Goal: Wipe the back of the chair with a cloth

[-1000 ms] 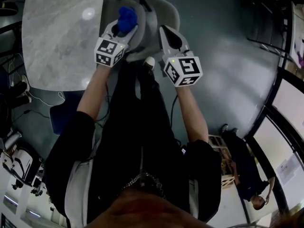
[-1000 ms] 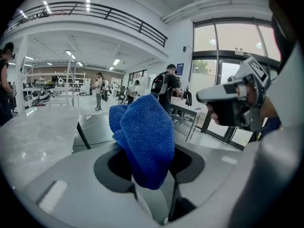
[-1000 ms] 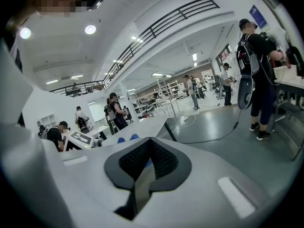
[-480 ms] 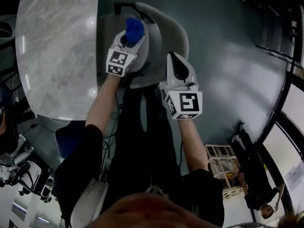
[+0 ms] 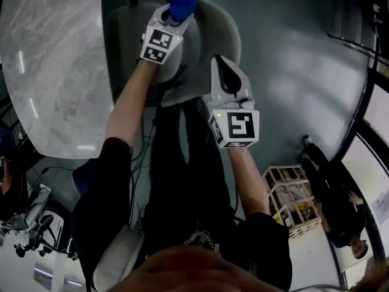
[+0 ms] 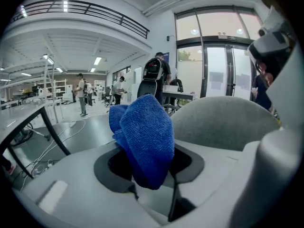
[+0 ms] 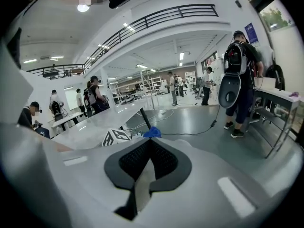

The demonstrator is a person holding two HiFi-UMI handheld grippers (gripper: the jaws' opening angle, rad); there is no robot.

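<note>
Your left tool (image 5: 172, 18), clamped on the blue cloth (image 5: 182, 3), has slid to the upper centre, onto the chair back (image 5: 222, 32); wiping looks underway. Your right tool (image 5: 222, 66) is closed and empty, mid-frame.

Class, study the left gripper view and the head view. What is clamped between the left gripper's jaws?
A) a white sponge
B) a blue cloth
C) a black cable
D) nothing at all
B: in the left gripper view the left gripper has its jaws closed on a bunched blue cloth, which sticks up from between them. The head view shows the same blue bundle at that gripper's tip.
</note>
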